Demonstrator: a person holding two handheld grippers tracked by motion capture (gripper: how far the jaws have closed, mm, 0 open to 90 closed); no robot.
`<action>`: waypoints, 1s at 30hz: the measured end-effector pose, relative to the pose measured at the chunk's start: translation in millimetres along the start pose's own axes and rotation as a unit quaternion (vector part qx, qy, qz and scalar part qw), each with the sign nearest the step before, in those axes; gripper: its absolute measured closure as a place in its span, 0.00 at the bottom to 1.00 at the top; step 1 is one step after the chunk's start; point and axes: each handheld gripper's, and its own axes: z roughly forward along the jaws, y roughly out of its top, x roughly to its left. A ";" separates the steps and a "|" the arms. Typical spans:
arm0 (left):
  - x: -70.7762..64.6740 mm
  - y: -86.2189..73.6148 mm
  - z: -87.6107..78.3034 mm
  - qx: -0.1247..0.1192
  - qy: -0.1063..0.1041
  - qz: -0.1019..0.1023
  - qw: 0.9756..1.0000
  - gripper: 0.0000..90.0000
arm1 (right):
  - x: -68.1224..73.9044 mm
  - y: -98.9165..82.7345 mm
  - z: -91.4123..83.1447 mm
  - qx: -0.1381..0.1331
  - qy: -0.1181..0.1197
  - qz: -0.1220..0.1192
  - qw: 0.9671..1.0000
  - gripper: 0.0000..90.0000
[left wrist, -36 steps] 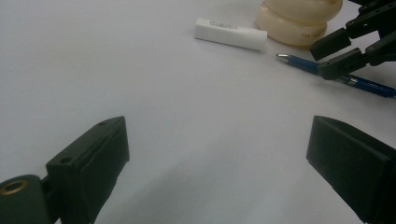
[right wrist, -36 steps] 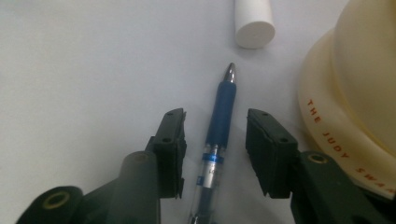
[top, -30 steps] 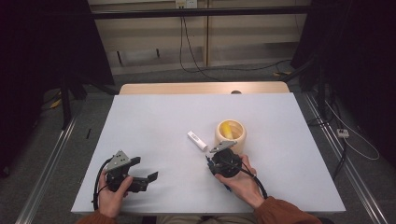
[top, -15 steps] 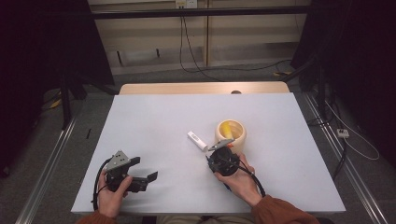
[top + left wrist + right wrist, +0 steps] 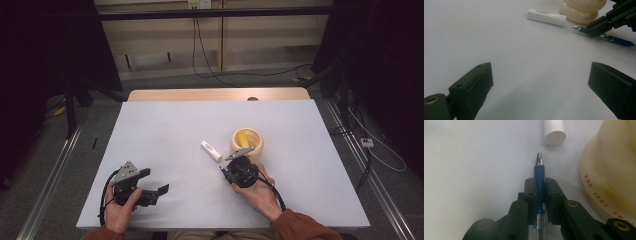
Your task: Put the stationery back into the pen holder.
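A blue pen (image 5: 539, 170) with a silver tip lies on the white table, and my right gripper (image 5: 539, 181) is shut on its barrel, tip pointing away. In the left gripper view the same pen (image 5: 604, 37) sticks out of the right gripper (image 5: 599, 25). In the high view the right gripper (image 5: 225, 170) sits just in front of a cream cup (image 5: 257, 142). My left gripper (image 5: 152, 182) rests near the table's front left, held by a hand. Its jaws stand wide open (image 5: 540, 72) over bare table.
A short white cylinder (image 5: 211, 151) lies flat left of the cream cup, just past the pen tip (image 5: 554, 132). The cup (image 5: 614, 170) bears red lettering and holds something yellow (image 5: 242, 135). A wooden strip (image 5: 215, 94) edges the table's far side.
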 end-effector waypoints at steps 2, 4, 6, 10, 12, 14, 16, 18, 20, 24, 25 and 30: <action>0.0 0.0 0.1 0.001 0.000 0.001 1.000 0.07 | -1.4 0.1 -4.0 -0.006 0.005 0.004 1.000 0.90; -0.3 0.1 0.1 0.002 0.000 0.001 1.000 0.07 | -2.8 0.2 -7.7 -0.015 0.006 0.007 1.000 0.90; -0.4 0.1 0.0 0.001 0.001 0.000 1.000 0.07 | -4.1 0.0 -11.8 -0.018 0.011 0.008 1.000 0.90; 0.0 0.0 0.1 0.001 0.000 0.000 1.000 0.07 | -6.3 -1.5 -19.9 -0.035 0.020 0.006 0.999 0.90; -0.3 0.1 -0.1 0.001 0.000 0.001 1.000 0.07 | -7.5 -2.1 -23.9 -0.044 0.025 0.007 0.999 0.90; -0.3 0.2 -0.1 0.001 0.000 0.000 1.000 0.07 | -9.0 -2.9 -27.2 -0.055 0.031 0.005 0.998 0.90; -0.2 0.2 -0.3 0.001 0.001 0.002 1.000 0.06 | -10.0 -3.7 -30.0 -0.064 0.035 0.002 0.997 0.90; -0.2 0.2 -0.3 0.001 0.001 0.002 1.000 0.06 | -10.3 -4.6 -33.1 -0.075 0.042 0.000 0.996 0.90; -0.2 0.2 -0.3 0.001 0.001 0.002 1.000 0.07 | -11.1 -5.1 -36.1 -0.087 0.048 0.000 0.995 0.90; -0.1 0.2 -0.3 0.001 0.001 0.002 1.000 0.07 | -14.3 -5.8 -42.0 -0.115 0.056 0.000 0.992 0.90; -0.1 0.2 -0.4 0.001 0.001 0.002 1.000 0.06 | -15.0 -6.2 -43.7 -0.122 0.061 0.001 0.991 0.90; -0.3 0.1 -0.1 0.001 0.001 0.001 1.000 0.07 | -18.5 -6.8 -51.2 -0.155 0.074 -0.003 0.985 0.90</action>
